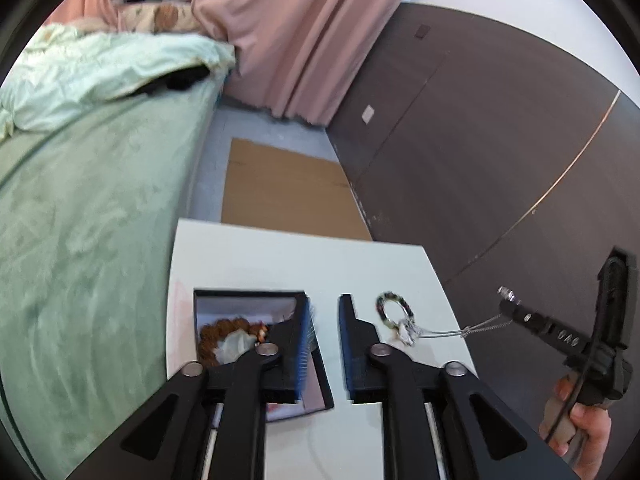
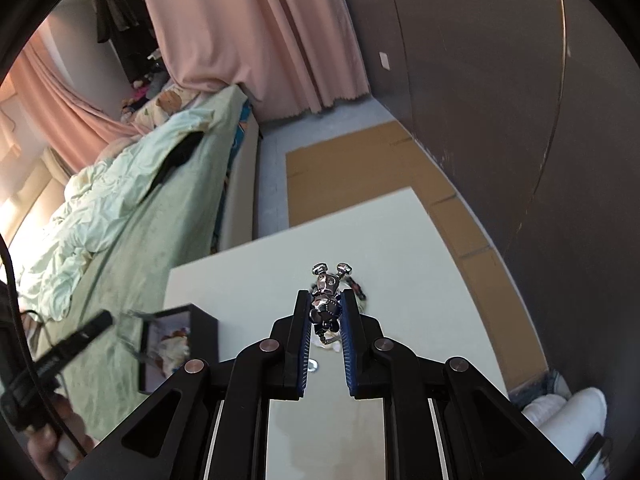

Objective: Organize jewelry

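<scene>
On the white table (image 1: 280,256) stands an open black jewelry box (image 1: 248,300) with a brown bead bracelet (image 1: 224,330) and a pale piece inside. My left gripper (image 1: 325,308) is open and empty, its left finger over the box's right wall. A dark beaded bracelet (image 1: 394,312) lies to the right of it. My right gripper (image 2: 326,296) is shut on a silver figure charm (image 2: 326,300), lifted above the table (image 2: 240,280). The charm's thin chain (image 1: 452,333) runs back to the table beside the bracelet. The same gripper (image 1: 508,308) shows from the side in the left wrist view.
A bed with a green cover (image 1: 80,220) runs along the table's left side. Pink curtains (image 1: 288,32) hang at the back and a dark panelled wall (image 1: 500,140) closes the right. Flat cardboard (image 1: 280,192) lies on the floor beyond the table. A hand (image 1: 580,428) grips the right tool.
</scene>
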### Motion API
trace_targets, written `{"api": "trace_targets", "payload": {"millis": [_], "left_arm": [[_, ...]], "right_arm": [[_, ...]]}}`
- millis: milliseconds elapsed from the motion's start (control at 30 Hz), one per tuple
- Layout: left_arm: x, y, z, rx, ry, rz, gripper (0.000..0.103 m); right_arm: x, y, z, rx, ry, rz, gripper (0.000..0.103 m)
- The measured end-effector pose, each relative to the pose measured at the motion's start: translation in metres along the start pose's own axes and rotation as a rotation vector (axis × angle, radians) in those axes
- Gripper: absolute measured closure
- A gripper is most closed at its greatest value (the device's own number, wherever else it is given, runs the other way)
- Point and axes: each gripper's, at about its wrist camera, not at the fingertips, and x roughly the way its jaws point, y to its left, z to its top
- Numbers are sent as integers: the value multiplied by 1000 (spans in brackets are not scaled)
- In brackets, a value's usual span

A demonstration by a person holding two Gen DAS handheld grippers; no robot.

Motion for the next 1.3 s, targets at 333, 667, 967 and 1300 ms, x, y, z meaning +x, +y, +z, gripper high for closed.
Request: {"api": "trace_targets", "payload": {"millis": [333, 667, 967, 1300], "left_arm": [[-32, 17, 2, -38, -100, 3, 23], [-60, 42, 3, -67, -153, 3, 23], [-90, 71, -1, -116, -199, -1, 23], [-99, 91, -5, -166, -205, -5, 23]], "right_arm": [[-70, 70, 42, -124, -136, 36, 88], [-120, 154, 58, -252, -235, 85, 88], [-144, 221, 59, -334, -272, 141, 88], [-95, 249, 38, -361, -177, 134, 88]]}}
